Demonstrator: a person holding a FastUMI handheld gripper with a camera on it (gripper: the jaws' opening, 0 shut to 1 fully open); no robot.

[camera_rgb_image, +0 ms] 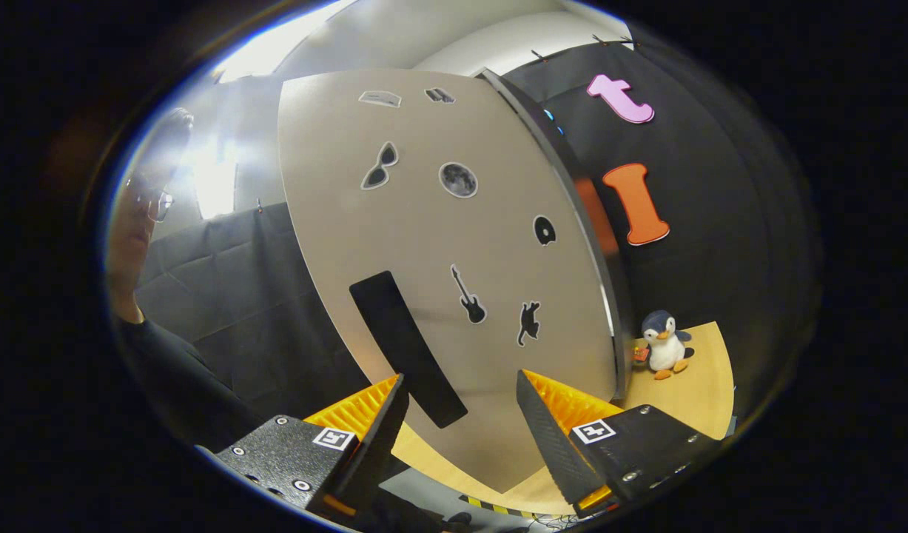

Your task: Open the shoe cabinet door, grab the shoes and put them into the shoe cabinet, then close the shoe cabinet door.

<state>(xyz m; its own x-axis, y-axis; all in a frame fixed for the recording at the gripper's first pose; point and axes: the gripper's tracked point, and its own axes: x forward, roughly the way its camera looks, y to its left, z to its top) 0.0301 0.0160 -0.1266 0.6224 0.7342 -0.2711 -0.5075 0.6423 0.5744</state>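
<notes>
Readable text: none found.
Cabinet door (439,244): bore picture stickers only, among them sunglasses (379,166), moon (458,180), guitar (468,295), cat (528,323).
Gripper (461,389), fingers apart: carried square coded markers (334,438), no words.

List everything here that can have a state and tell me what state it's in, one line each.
gripper: open, fingers apart, holding nothing, just short of the door handle.
cabinet door: swung partly out, its edge showing on the penguin's side.
door handle: free, not gripped.
toy penguin: upright on the wooden top.
</notes>
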